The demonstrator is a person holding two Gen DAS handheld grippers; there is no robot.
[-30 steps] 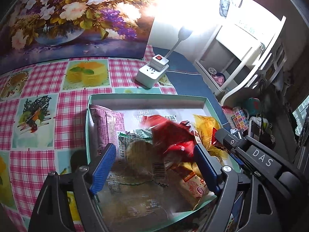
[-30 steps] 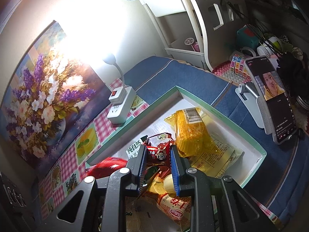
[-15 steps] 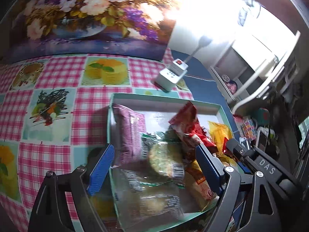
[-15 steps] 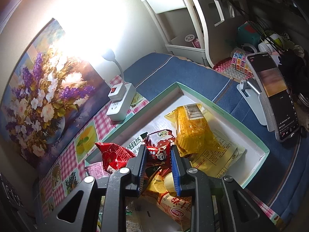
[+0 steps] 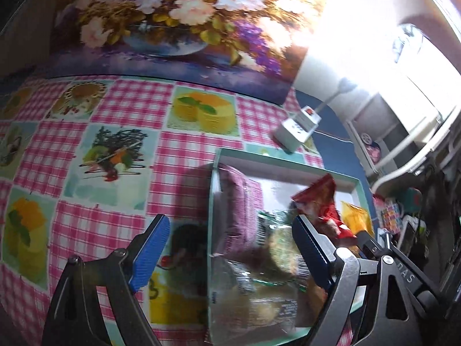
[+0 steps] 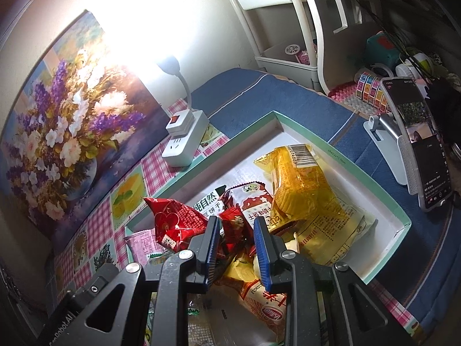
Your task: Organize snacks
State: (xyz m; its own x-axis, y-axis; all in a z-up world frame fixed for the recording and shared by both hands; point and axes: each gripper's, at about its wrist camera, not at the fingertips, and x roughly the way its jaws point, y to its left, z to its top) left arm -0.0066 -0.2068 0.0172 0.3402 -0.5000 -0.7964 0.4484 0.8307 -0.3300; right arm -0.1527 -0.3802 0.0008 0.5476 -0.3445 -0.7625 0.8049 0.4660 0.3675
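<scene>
Holding a small red candy wrapper in my right tongs, jaws pinched down narrow on it, right over the middle of the snack pile. Everything sits in a shallow white box with a teal rim on the pink checked tablecloth. Inside I can see a yellow packet with a barcode lying toward the far corner, a red-and-white biscuit pack next to it, and a bigger red bag tilted up on the left side of the pile. A pink pack lies along the box's left wall.

My left tongs are spread wide with nothing between the blue pads; one pad hangs out over the tablecloth, the other over the snacks, so they straddle the box's left edge. Clear-wrapped stuff underneath is too blurry to read.

A white power strip sits just past the box, and a phone on a stand is off to the right.
</scene>
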